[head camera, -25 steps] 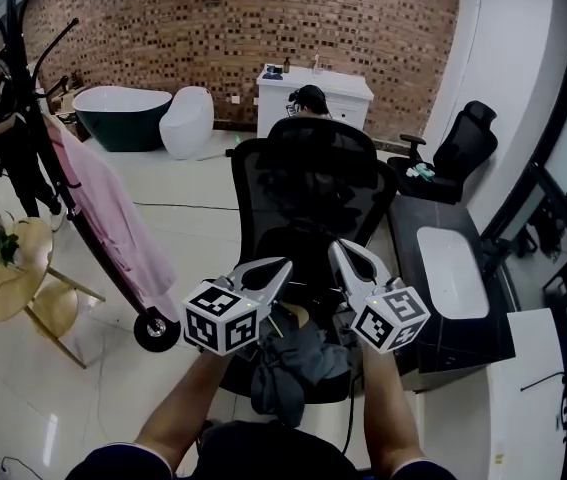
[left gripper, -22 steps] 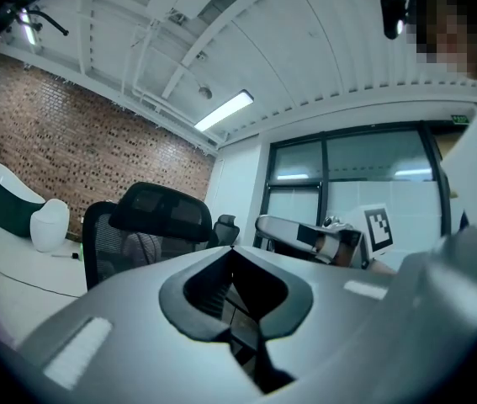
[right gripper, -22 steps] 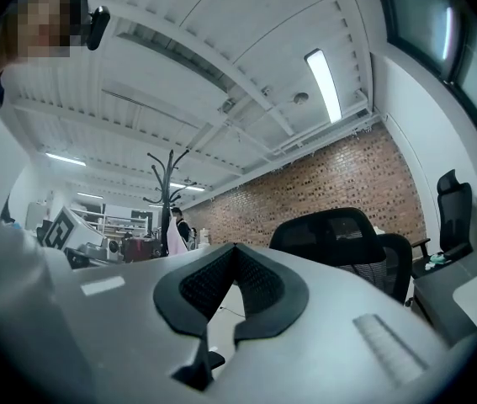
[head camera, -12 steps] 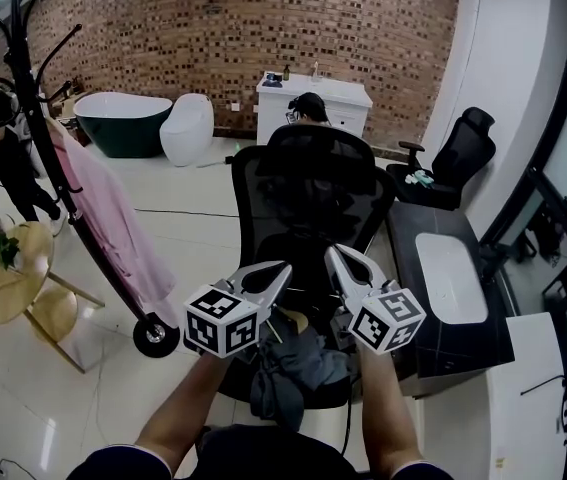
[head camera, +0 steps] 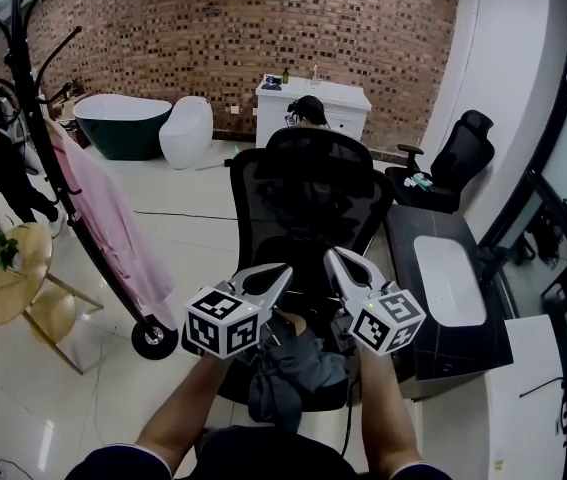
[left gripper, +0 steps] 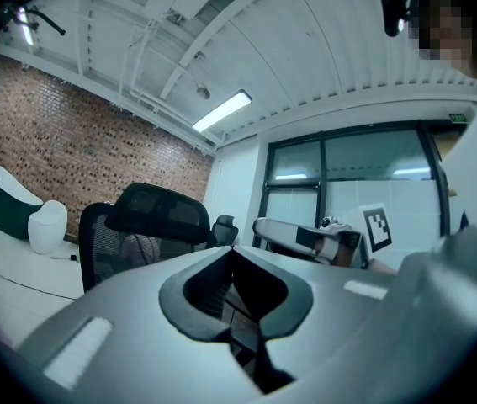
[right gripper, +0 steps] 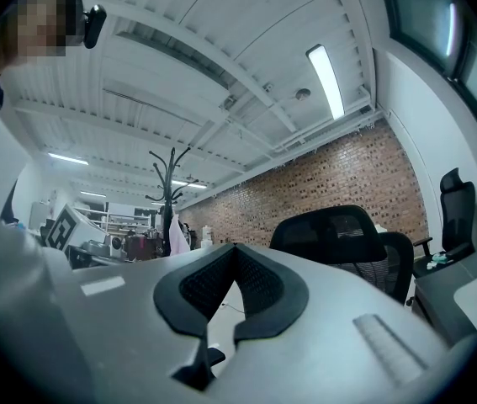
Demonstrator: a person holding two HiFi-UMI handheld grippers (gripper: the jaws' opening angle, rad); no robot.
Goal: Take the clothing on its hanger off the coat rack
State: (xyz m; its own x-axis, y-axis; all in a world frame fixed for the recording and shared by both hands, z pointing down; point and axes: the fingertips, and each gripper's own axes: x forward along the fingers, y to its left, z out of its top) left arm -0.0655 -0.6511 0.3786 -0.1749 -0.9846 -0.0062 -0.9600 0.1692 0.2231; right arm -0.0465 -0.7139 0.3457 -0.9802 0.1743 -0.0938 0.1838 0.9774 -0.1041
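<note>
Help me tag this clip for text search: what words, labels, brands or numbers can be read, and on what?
No words or numbers can be read in any view.
Left marker cube, right marker cube: black-and-white square patterns only, no letters.
Small green sign: too small to read.
</note>
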